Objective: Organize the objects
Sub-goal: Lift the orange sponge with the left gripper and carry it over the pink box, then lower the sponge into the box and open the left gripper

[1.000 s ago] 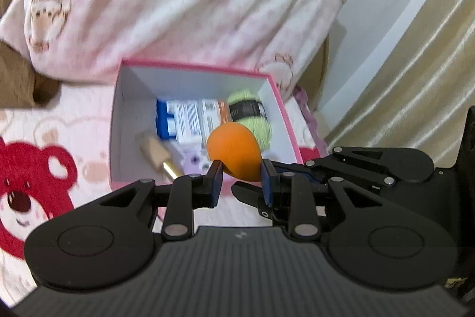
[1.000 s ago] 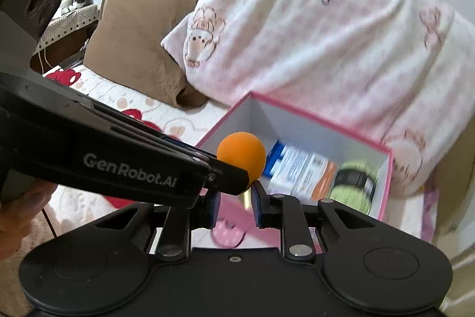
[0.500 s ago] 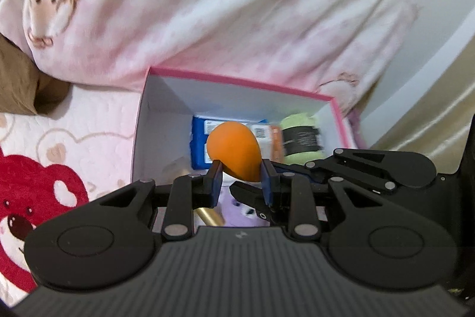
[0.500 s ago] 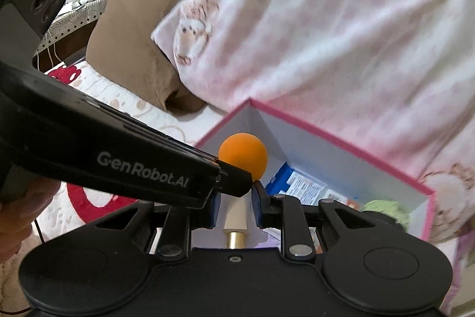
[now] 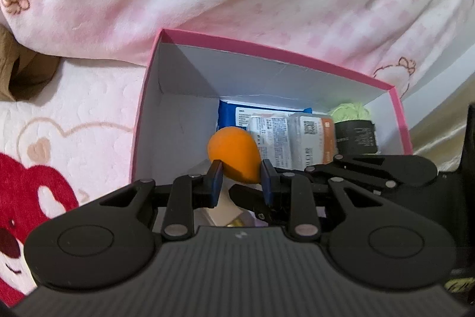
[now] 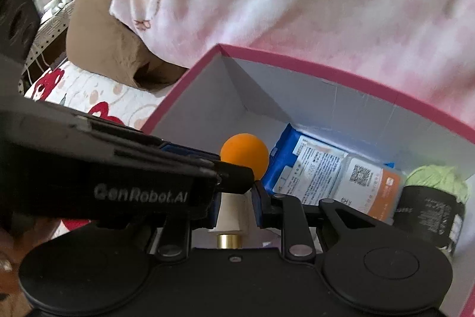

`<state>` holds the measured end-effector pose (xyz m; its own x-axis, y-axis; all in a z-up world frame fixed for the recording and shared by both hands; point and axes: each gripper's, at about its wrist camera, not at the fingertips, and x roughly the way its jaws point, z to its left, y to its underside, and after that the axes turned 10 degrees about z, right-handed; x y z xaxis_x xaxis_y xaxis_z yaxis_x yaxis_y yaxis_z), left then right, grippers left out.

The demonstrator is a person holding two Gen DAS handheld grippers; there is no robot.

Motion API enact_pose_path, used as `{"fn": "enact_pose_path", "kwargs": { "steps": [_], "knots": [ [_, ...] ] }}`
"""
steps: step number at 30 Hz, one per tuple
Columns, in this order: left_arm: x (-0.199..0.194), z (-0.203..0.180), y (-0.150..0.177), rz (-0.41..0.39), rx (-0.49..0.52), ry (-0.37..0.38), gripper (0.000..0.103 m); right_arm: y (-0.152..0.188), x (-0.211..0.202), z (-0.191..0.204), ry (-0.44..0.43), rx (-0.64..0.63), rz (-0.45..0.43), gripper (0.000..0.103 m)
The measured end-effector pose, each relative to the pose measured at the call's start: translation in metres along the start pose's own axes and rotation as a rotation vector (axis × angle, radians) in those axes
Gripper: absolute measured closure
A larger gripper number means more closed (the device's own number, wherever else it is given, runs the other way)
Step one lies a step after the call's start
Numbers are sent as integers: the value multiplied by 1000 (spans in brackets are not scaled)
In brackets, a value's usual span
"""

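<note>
the left gripper [image 5: 241, 179] is clamped on the narrow end of the orange sponge [image 5: 233, 155], long axis pointing forward, just above the open pink box [image 5: 399, 109], while the right gripper [image 6: 234, 205] is closed on nothing.

The left gripper [image 6: 237, 181] reaches in from the left, its tip pinching an orange egg-shaped sponge [image 6: 244, 153] above the pink box [image 6: 297, 60], where a blue packet [image 6: 305, 168] and green yarn [image 6: 436, 178] lie.
</note>
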<state>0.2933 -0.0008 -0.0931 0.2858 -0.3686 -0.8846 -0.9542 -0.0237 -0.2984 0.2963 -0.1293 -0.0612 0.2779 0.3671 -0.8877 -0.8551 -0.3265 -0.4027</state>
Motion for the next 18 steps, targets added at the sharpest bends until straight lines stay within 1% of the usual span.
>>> {"fn": "enact_pose_path", "kwargs": {
  "steps": [4, 7, 8, 9, 11, 13, 16, 18],
  "knots": [
    [11, 5, -3, 24, -7, 12, 77, 0, 12, -1, 24, 23, 30, 77],
    [18, 4, -2, 28, 12, 10, 77, 1, 18, -4, 37, 50, 45, 77],
    [20, 2, -1, 26, 26, 3, 78, 1, 20, -6, 37, 63, 49, 79],
    [21, 0, -1, 21, 39, -4, 78, 2, 20, -7, 39, 73, 52, 83],
    [25, -1, -2, 29, 55, -9, 78, 4, 23, -6, 64, 94, 65, 86],
    [28, 0, -3, 47, 53, -1, 78, 6, 24, -5, 65, 111, 64, 86],
    [26, -1, -2, 50, 70, -2, 78, 12, 20, -5, 64, 117, 45, 86],
    [23, 0, -2, 51, 71, 16, 77, 16, 15, -4, 65, 109, 29, 83]
  ]
}}
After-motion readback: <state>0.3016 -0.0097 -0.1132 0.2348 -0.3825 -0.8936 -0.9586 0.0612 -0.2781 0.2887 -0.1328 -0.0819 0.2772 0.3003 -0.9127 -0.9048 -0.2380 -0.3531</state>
